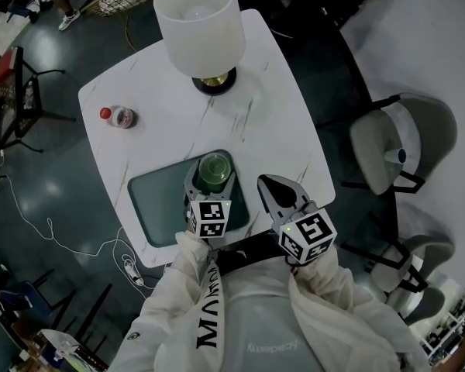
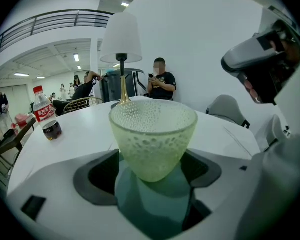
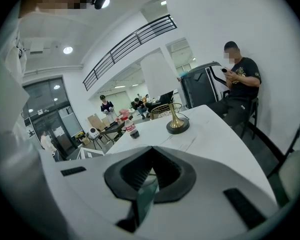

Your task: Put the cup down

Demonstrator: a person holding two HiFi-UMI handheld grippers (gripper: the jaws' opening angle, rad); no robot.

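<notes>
Gripping cup (image 2: 152,136) with left tongs (image 1: 213,178), over teal tray (image 1: 155,200) on white worktop (image 1: 279,115) | cup: pale green dimpled glass, upright | right tongs (image 1: 267,186) closed, empty, at tray's right edge | lamp (image 1: 199,22) beyond tray; red-capped bottle (image 1: 118,116) far left, well apart

Noted pale green, dimpled cup (image 2: 152,136); dark teal tray (image 1: 151,204); white table (image 1: 163,107), veined grey; white lamp (image 1: 199,22); red bottle cap (image 1: 105,114).

White jacket (image 1: 294,332), white left gripper (image 1: 214,173), right gripper (image 1: 265,184)
</notes>
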